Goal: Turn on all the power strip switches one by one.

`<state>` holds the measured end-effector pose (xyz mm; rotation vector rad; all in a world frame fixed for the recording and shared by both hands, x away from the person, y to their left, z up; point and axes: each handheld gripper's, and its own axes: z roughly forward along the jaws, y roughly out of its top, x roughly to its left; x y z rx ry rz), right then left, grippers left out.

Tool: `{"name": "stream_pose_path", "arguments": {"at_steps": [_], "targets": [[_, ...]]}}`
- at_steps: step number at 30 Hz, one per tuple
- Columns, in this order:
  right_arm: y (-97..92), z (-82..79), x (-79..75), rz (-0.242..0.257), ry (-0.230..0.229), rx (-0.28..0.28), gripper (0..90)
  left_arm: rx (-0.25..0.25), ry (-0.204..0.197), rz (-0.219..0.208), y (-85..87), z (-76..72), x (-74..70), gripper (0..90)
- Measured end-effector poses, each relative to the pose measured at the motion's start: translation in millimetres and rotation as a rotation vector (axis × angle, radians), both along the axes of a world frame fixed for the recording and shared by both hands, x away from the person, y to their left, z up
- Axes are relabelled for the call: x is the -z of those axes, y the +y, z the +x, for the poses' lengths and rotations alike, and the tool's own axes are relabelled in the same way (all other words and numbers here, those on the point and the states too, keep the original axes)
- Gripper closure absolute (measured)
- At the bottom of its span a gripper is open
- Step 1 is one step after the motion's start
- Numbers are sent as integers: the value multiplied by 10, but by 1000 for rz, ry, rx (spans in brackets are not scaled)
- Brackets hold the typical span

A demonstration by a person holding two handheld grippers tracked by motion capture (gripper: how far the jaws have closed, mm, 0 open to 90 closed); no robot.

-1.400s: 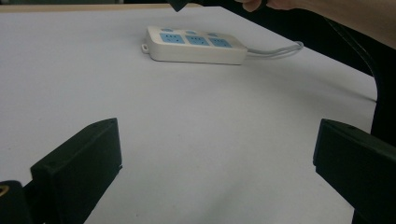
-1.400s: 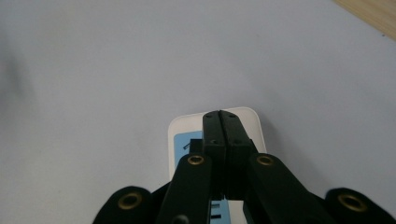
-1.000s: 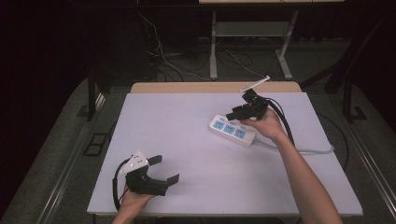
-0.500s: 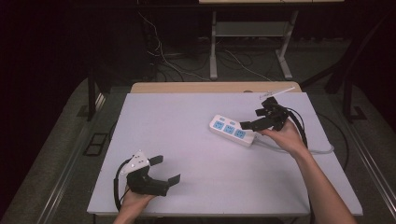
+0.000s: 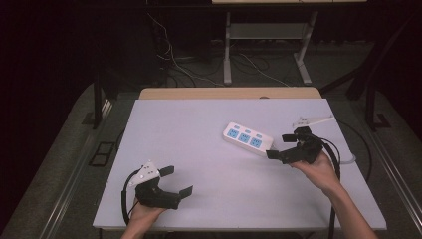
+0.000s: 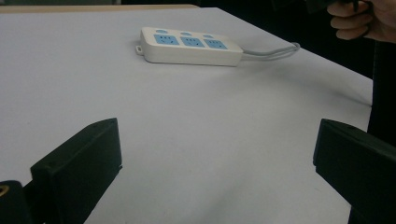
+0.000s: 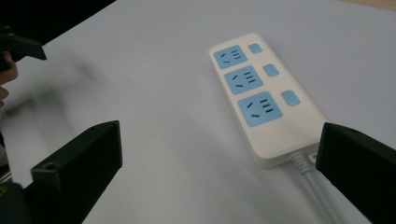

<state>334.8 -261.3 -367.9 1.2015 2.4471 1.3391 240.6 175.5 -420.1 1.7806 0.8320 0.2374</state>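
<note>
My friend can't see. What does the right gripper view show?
A white power strip with three blue sockets lies on a pale table, its cord toward the camera. The right hand-held gripper is open, empty, a black jaw at each side.

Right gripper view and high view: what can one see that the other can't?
The right gripper view alone makes plain the three blue switch buttons beside the sockets, and looks out between the right gripper's wide-open jaws. The high view alone shows the whole table, the left gripper open at its near corner, a small white item by the far right edge, and cables on the floor beyond. Both show the white power strip with its three blue sockets, lying on the table.
</note>
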Motion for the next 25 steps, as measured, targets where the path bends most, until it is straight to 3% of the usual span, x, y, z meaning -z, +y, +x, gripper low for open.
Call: {"name": "stream_pose_path", "arguments": {"at_steps": [10, 11, 20, 25], "targets": [[-174, -449, 162, 76, -32, 42, 4, -3, -2, 0, 2, -1, 0, 0], [-198, -549, 219, 86, -36, 51, 4, -2, -3, 1, 1, 0, 0, 0], [-247, -856, 483, 66, -33, 77, 4, -1, 0, 4, -8, -3, 3, 0], [-244, -916, 573, 58, -36, 74, 4, 0, 2, 8, -14, 3, 7, 0]]}}
